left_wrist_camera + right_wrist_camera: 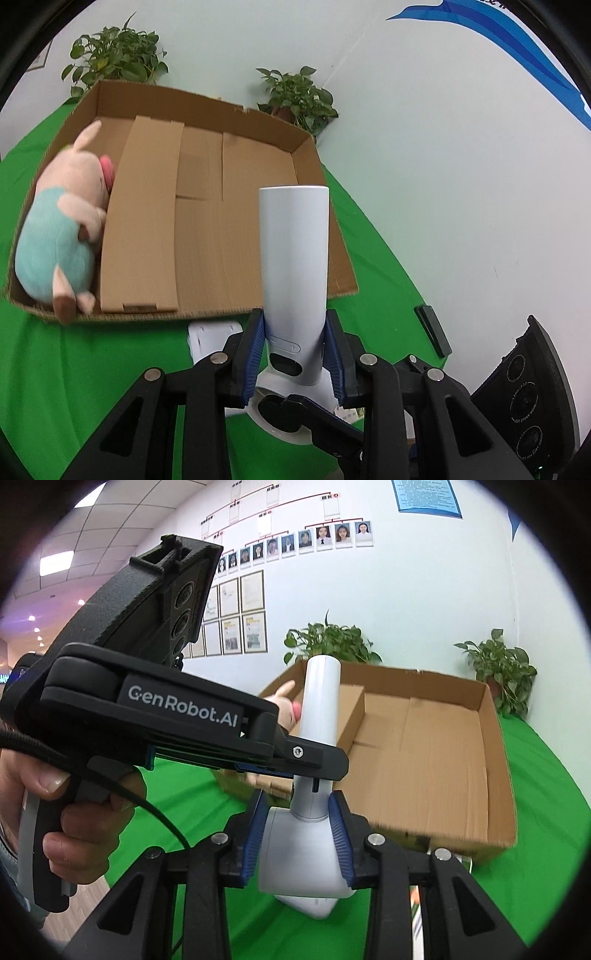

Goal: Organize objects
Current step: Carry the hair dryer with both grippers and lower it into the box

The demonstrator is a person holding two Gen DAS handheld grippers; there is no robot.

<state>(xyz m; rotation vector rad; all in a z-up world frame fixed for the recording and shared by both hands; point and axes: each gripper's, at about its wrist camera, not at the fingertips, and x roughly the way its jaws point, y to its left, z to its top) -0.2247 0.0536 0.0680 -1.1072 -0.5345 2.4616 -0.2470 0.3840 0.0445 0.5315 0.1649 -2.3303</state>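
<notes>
Your left gripper [295, 354] is clamped on the shaft of the white device [294, 258], its blue pads pressing both sides. Your right gripper [298, 834] is clamped on the device's wider base. The device hangs over the green table [92, 369], just before the cardboard box [229, 236].

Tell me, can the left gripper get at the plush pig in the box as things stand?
Probably not: the left gripper is shut on the white device, so it cannot grip the plush pig in the cardboard box.

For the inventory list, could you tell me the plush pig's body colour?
Light blue, on the plush pig; left wrist view.
</notes>
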